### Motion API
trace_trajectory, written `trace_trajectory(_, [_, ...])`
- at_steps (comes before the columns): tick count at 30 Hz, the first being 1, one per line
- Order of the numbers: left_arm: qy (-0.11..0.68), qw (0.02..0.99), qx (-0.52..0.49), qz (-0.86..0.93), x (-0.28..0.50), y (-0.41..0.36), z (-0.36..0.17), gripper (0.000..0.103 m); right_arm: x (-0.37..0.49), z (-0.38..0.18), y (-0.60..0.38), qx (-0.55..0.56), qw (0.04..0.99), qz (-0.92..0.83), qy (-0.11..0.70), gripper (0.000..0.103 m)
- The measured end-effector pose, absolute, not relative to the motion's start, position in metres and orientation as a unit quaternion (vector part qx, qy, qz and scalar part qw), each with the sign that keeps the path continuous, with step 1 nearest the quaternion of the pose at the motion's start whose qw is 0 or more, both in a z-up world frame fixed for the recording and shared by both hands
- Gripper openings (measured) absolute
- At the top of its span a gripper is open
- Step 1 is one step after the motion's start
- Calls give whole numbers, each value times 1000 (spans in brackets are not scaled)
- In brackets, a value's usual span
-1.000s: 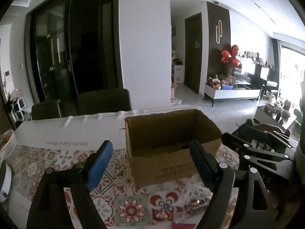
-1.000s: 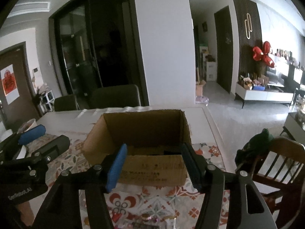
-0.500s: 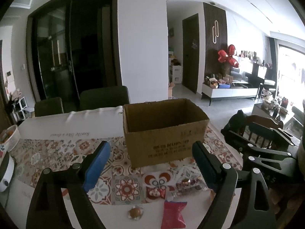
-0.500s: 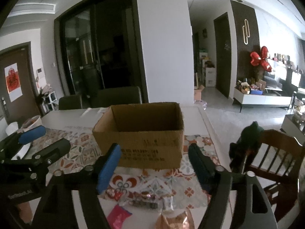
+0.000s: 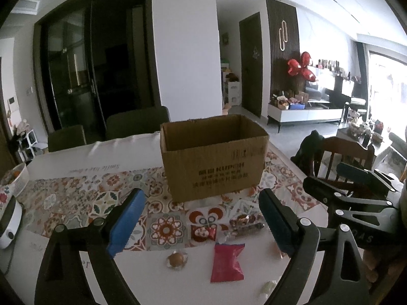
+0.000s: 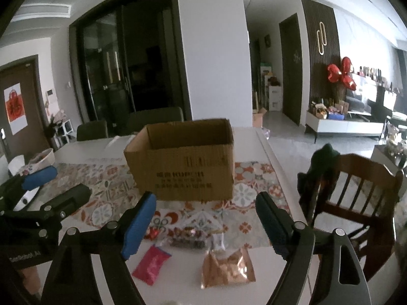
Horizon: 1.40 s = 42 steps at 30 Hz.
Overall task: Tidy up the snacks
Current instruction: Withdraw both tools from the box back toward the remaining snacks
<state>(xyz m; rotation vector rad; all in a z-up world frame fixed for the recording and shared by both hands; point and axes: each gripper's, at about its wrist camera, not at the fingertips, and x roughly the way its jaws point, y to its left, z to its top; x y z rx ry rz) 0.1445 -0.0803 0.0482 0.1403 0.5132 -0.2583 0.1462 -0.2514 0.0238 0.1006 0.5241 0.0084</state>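
Left wrist view: the left gripper (image 5: 201, 218) hangs over the table (image 5: 122, 152) with its jaws spread wide and nothing between them. Beyond it an open cardboard box (image 5: 213, 157) stands upright on the patterned cloth (image 5: 76, 198). Loose snacks lie near the table's front edge: a pink packet (image 5: 227, 261), a round wrapped sweet (image 5: 176, 259) left of it, and dark wrapped candies (image 5: 245, 225) nearer the box. In the right wrist view the right gripper (image 6: 204, 222) is likewise wide open and empty, above a copper pouch (image 6: 227, 269) lying right of the pink packet (image 6: 151, 263). A wooden chair (image 6: 356, 193) stands at the table's right side.
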Motion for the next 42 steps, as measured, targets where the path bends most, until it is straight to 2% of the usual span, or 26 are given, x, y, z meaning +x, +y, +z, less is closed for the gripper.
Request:
trace_trajectory(28, [401,900,91,-146,151,-98,-55,92,145,-70,-270,59,921,-10,386,81])
trace_trajectory(42, [442,881,93,-144,180,-105,-90,91,168,-105,-278,61,900,-13,432,81])
